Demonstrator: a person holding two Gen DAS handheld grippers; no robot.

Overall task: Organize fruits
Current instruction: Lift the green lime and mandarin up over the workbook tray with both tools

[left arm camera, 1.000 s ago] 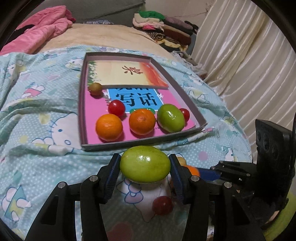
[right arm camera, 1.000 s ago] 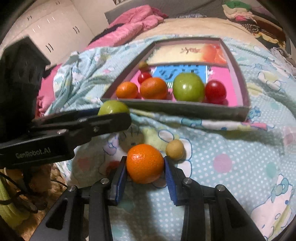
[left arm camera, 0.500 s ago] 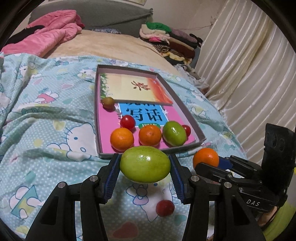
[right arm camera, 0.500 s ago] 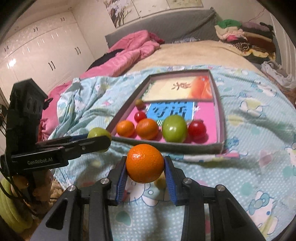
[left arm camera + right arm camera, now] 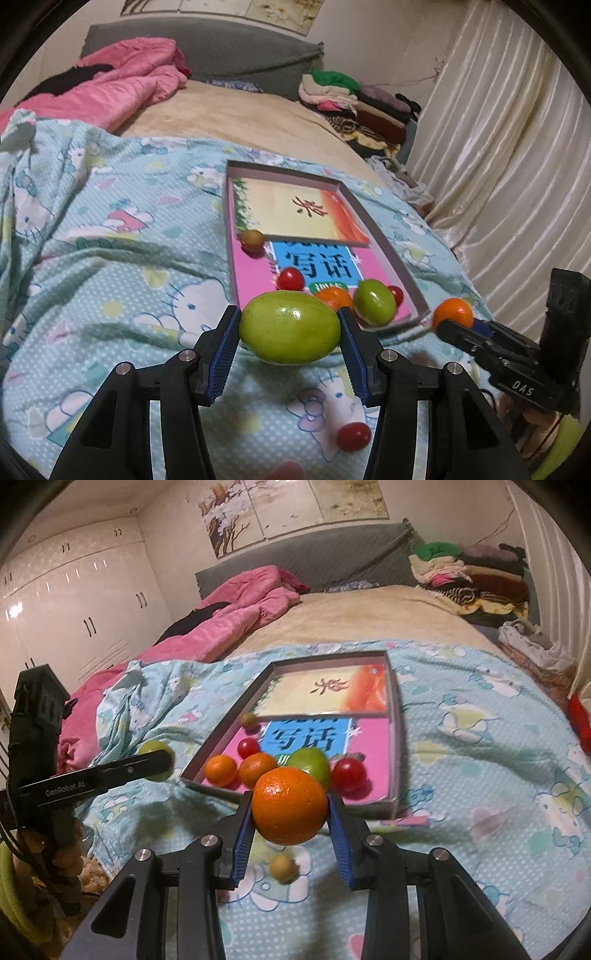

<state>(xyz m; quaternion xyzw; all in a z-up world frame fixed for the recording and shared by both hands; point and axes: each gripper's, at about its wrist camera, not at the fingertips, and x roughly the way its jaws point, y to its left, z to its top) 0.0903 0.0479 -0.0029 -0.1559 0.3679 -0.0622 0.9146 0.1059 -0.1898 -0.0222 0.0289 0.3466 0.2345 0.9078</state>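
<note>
My left gripper (image 5: 290,332) is shut on a big green fruit (image 5: 290,332), held in the air just short of the shallow box (image 5: 389,254). My right gripper (image 5: 290,810) is shut on an orange (image 5: 290,805), also lifted over the bedspread; this orange (image 5: 452,314) shows in the left wrist view too. The box (image 5: 397,738) lies on the blue cartoon bedspread with picture books in it. Along its near end sit two oranges (image 5: 221,770), a green fruit (image 5: 314,762), red tomatoes (image 5: 349,773) and, further back, a small brownish fruit (image 5: 252,238).
A red tomato (image 5: 353,436) and a small yellowish fruit (image 5: 282,867) lie loose on the bedspread (image 5: 110,280) below the grippers. Pink bedding (image 5: 236,605) is heaped at the far left, folded clothes (image 5: 469,568) at the far right, curtains (image 5: 517,147) on the right.
Both grippers have risen from the bedspread with their fruit still held. The views have tilted up, so the box now sits lower and smaller in the frames.
</note>
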